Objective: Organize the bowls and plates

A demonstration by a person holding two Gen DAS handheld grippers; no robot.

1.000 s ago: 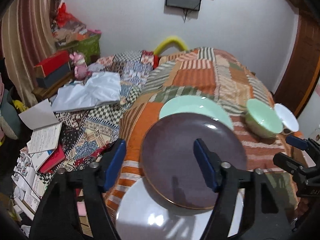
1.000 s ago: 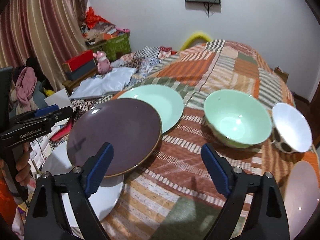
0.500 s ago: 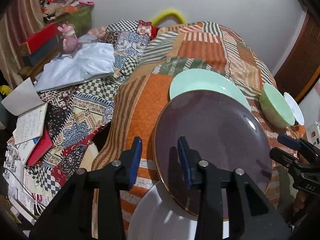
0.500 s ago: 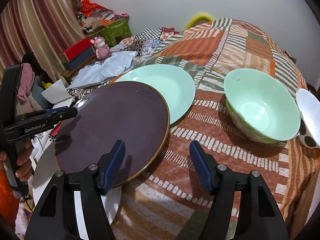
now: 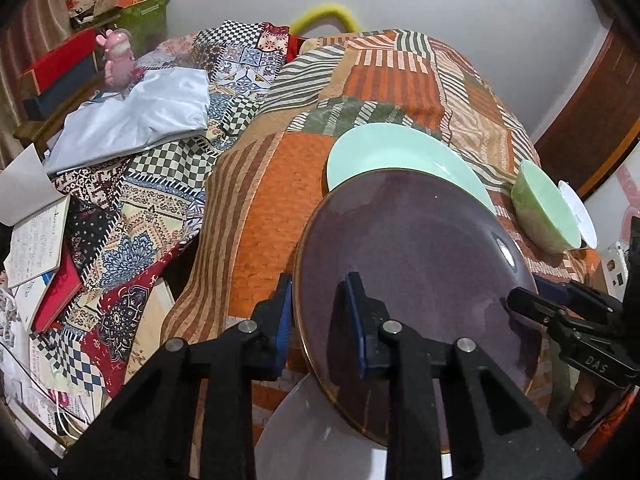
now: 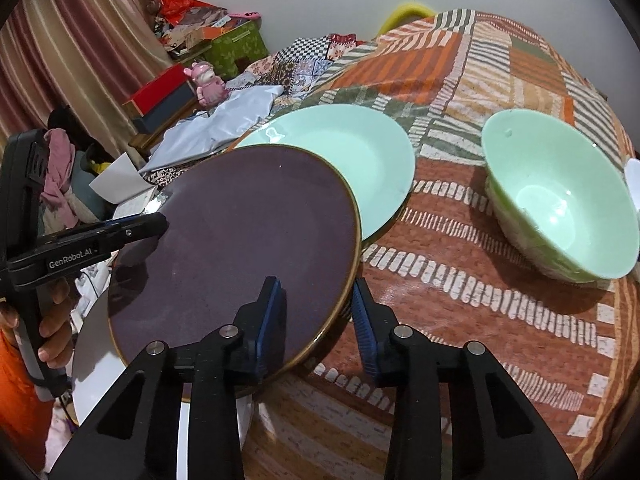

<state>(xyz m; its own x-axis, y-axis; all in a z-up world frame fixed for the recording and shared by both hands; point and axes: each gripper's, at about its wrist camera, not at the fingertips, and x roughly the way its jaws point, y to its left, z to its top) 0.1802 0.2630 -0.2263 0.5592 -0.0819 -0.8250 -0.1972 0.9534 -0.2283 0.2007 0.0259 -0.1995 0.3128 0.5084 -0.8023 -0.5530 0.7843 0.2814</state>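
A dark purple plate [image 5: 416,264] [image 6: 240,240] lies tilted on a white plate [image 5: 316,436] [image 6: 96,360] and a mint green plate [image 5: 392,152] [image 6: 348,148]. My left gripper [image 5: 322,316] is shut on the purple plate's left rim, one finger above and one below. My right gripper [image 6: 318,320] straddles the plate's right rim with its jaws narrowed; a small gap shows beside the right finger. A mint green bowl [image 6: 560,200] [image 5: 544,208] stands to the right, with a white bowl [image 5: 576,212] behind it.
The dishes sit on a table under an orange patchwork cloth [image 6: 460,280]. Left of the table are a grey cloth [image 5: 132,116], books [image 5: 40,236], boxes and a pink figurine [image 6: 208,84]. The table's left edge [image 5: 208,272] drops off close to the plates.
Both grippers have moved in on the purple plate and narrowed. The left went from wide open to shut on the left rim. The right closed in around the right rim.
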